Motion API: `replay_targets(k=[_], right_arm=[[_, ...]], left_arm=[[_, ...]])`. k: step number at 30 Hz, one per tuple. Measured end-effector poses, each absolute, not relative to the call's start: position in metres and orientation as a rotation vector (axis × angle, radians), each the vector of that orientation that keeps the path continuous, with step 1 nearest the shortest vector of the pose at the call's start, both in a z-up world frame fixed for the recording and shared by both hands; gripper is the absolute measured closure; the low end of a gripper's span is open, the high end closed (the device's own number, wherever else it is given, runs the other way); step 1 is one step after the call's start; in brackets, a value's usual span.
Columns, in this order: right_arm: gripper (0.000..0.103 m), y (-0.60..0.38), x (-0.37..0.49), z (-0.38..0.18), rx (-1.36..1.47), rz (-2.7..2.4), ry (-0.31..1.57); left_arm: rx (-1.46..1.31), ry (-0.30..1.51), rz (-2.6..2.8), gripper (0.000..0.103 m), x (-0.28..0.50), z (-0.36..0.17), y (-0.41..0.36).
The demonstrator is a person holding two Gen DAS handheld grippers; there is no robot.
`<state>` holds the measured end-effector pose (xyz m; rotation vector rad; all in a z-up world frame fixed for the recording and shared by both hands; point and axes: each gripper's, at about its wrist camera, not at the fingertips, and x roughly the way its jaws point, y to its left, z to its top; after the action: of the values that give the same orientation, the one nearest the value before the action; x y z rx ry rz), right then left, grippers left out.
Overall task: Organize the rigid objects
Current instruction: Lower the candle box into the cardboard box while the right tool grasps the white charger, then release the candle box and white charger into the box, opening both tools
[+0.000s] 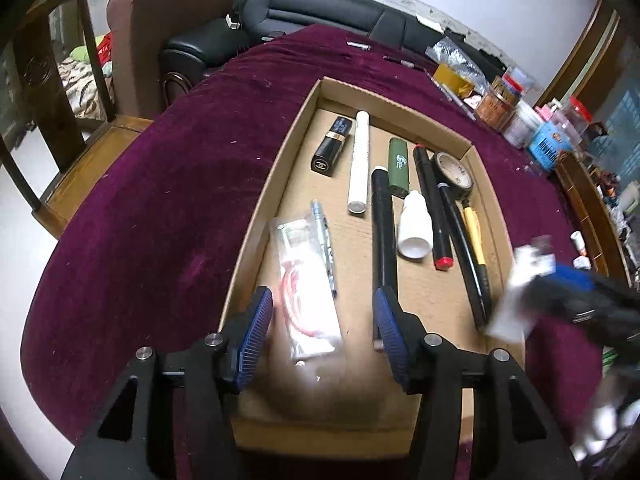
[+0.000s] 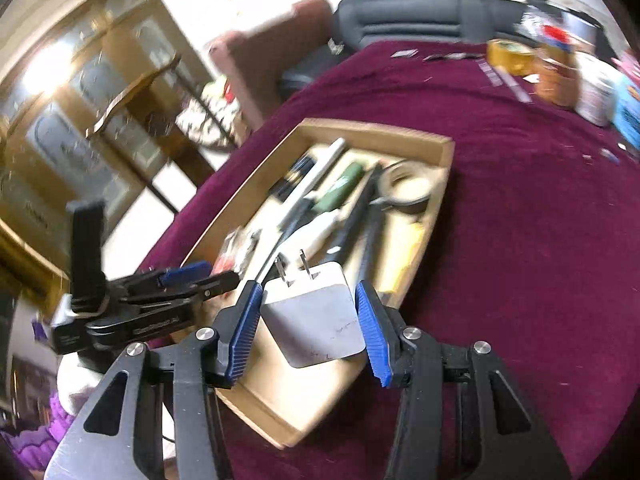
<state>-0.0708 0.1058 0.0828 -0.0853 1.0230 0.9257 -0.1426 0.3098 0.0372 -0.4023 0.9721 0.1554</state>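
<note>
Maroon cloth covers the round surface (image 1: 160, 208), with a shallow cardboard tray (image 1: 394, 98) lying on it.

Over the tray's near end hangs the left gripper (image 1: 320, 322), its blue pads spread apart and clasping nothing; a clear packet (image 1: 308, 292) with red wire inside lies on the tray floor between and beyond them. Just past it rest a silver pen (image 1: 324, 248), a black pen (image 1: 382, 236), a white tube (image 1: 359, 162), a lipstick (image 1: 332, 146), a green lighter (image 1: 399, 168), a white bottle (image 1: 415, 226), a red-capped marker (image 1: 432, 208), a tape roll (image 1: 454, 170) and a yellow-banded pen (image 1: 474, 236), all lying lengthwise in the tray.

At the tray's right edge the right gripper (image 2: 308, 316) grasps a white charger (image 2: 316, 320) between its pads, prongs pointing forward, above the tray's near corner. Its view is blurred.

Further out, jars and boxes (image 1: 520, 116) crowd the far right of the surface. Behind stand a black sofa (image 1: 320, 4) and a wooden chair (image 1: 80, 120).
</note>
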Motion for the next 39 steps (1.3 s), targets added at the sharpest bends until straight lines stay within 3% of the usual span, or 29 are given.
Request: replay_targets(k=[3, 8, 15, 22, 26, 33, 39], right_arm=[[0.056, 0.132, -0.08, 0.067, -0.183, 0.905, 1.025], [0.056, 0.151, -0.088, 0.055, -0.295, 0.848, 0.988], [0.055, 0.137, -0.104, 0.074, -0.262, 0.908, 0.852], [0.051, 0.077, -0.107, 0.104, -0.16, 0.835, 0.659], [0.041, 0.03, -0.1, 0.113, -0.082, 0.763, 0.595], [0.04, -0.063, -0.07, 0.116, 0.039, 0.547, 0.594], [0.036, -0.133, -0.053, 0.116, 0.149, 0.394, 0.595]], left_arm=[[-0.436, 0.938, 0.141, 0.055, -0.157, 0.047, 0.316], [-0.451, 0.855, 0.142, 0.041, -0.174, 0.065, 0.321], [-0.451, 0.834, 0.167, 0.04, -0.184, 0.073, 0.318], [-0.397, 0.832, 0.199, 0.04, -0.181, 0.082, 0.294], [-0.354, 0.822, 0.197, 0.04, -0.181, 0.09, 0.273], [-0.151, 0.806, 0.185, 0.04, -0.165, 0.105, 0.206], [0.014, 0.831, 0.07, 0.033, -0.146, 0.101, 0.132]])
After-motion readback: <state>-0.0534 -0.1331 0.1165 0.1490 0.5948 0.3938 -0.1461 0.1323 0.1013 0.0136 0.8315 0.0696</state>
